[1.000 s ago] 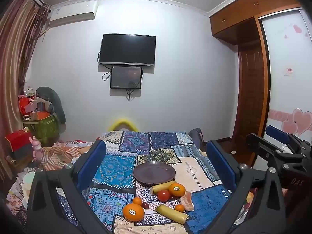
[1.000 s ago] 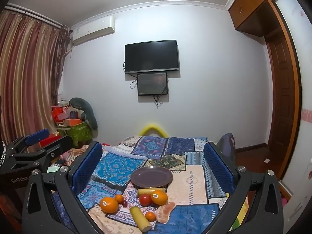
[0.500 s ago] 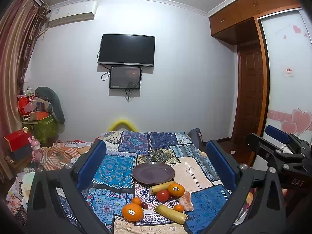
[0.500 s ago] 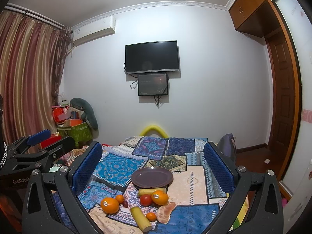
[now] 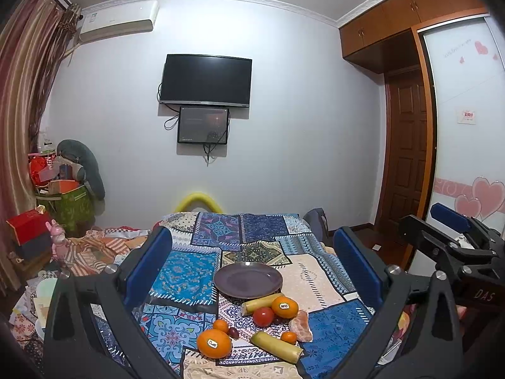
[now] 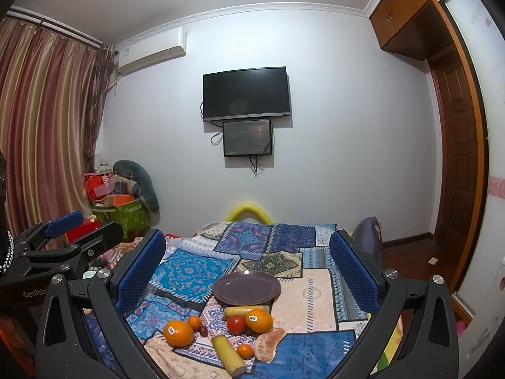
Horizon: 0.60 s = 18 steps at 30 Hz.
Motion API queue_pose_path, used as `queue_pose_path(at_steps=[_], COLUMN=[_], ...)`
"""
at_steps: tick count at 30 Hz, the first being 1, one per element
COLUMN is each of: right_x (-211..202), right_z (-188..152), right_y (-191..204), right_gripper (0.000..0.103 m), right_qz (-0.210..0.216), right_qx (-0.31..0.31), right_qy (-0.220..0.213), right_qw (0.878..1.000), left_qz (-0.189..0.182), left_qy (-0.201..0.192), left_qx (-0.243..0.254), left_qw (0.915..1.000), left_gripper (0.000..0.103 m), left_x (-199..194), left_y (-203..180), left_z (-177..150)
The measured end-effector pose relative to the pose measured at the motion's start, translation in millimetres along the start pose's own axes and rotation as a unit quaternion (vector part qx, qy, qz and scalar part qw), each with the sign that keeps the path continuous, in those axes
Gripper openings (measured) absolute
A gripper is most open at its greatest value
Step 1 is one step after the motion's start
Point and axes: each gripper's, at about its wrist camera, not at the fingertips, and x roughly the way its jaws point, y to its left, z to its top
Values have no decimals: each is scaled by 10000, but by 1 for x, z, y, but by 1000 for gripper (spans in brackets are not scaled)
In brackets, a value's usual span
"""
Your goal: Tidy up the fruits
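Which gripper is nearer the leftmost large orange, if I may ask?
Left, probably. The left gripper hovers almost in line with the large orange; the right gripper hovers farther to its right.

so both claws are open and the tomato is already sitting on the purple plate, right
Not quite. Both claws, the left claw and the right claw, are open, but the purple plate holds nothing. The tomato lies on the patterned blanket in front of the plate, beside a stickered orange. The right wrist view shows this most clearly.
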Motion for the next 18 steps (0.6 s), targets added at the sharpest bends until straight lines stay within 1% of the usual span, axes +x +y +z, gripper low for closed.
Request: queue_pose_path(at_steps=[18], right_x=[-2], right_z=[0], right_y=[1], right_gripper=[103], right_qz=[-19], right_qx=[-11], right_qy=[-40], right_qw=[10000], left_qz=[-18], left_qy=[12], left_qx=[-4], left_qw=[10000], left_gripper=[103], left_x=[-1], left_y=[0], left_z=[2])
